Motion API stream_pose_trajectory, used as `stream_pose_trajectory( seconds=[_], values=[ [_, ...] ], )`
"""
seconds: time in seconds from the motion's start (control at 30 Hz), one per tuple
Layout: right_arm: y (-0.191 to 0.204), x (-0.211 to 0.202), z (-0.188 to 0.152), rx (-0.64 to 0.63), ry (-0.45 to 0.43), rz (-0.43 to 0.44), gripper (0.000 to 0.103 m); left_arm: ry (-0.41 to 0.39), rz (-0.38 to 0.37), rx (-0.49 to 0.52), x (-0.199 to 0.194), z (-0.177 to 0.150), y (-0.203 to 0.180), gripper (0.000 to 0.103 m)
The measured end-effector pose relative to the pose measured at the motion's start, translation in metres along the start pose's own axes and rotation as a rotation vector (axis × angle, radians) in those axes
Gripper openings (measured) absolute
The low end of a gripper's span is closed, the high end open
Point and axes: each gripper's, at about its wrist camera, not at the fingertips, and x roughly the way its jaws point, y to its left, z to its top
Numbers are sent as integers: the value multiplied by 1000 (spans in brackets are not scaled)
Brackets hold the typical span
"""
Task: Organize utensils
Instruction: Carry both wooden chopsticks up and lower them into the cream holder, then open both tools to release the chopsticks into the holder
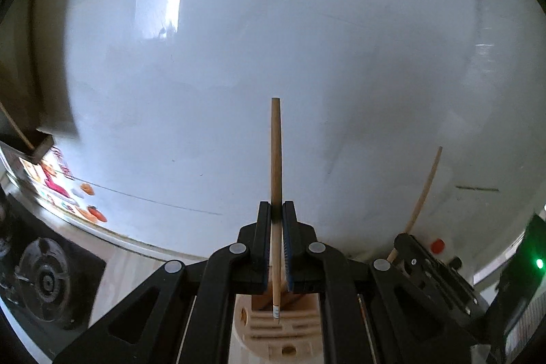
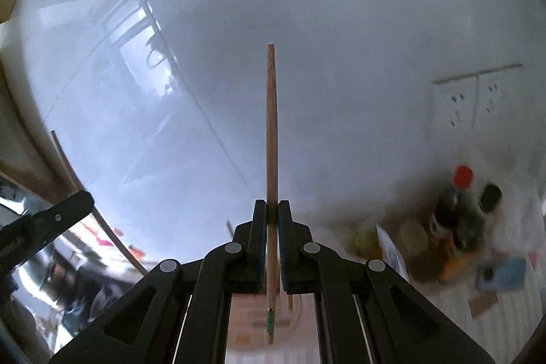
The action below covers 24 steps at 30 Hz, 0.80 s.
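Observation:
My left gripper [image 1: 276, 210] is shut on a wooden chopstick [image 1: 275, 152] that stands upright between its pads, its decorated end pointing down over a slotted wooden utensil holder [image 1: 279, 330]. My right gripper [image 2: 272, 208] is shut on a second wooden chopstick [image 2: 271, 125], also upright, with a green-banded lower end. Below it lies a blurred pale holder or container [image 2: 245, 323]. In the left wrist view the right gripper's body [image 1: 430, 265] and its chopstick [image 1: 423, 193] show at the right. In the right wrist view the left gripper's finger [image 2: 51, 220] and its chopstick [image 2: 95, 210] show at the left.
A white tiled wall [image 1: 273, 40] fills both views. A black gas hob burner [image 1: 44, 282] sits at lower left. Sauce bottles [image 2: 454, 214] and jars stand at the right on the counter, blurred. Wall sockets [image 2: 474, 98] are above them.

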Motion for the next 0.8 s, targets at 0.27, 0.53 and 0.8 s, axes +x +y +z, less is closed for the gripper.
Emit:
stream_pose_trajectory(
  seconds=[0.27,0.53,0.8],
  values=[
    [10,56,-8,-51,-60,19,7,68,9,-16,58,-11,14,4],
    [17,80,-25,-106,6,56,7,156,10,4,61,-26,23,11],
    [12,50,-29,-97,75,38,29,77,112,-10,1,-42,35,80]
  ],
)
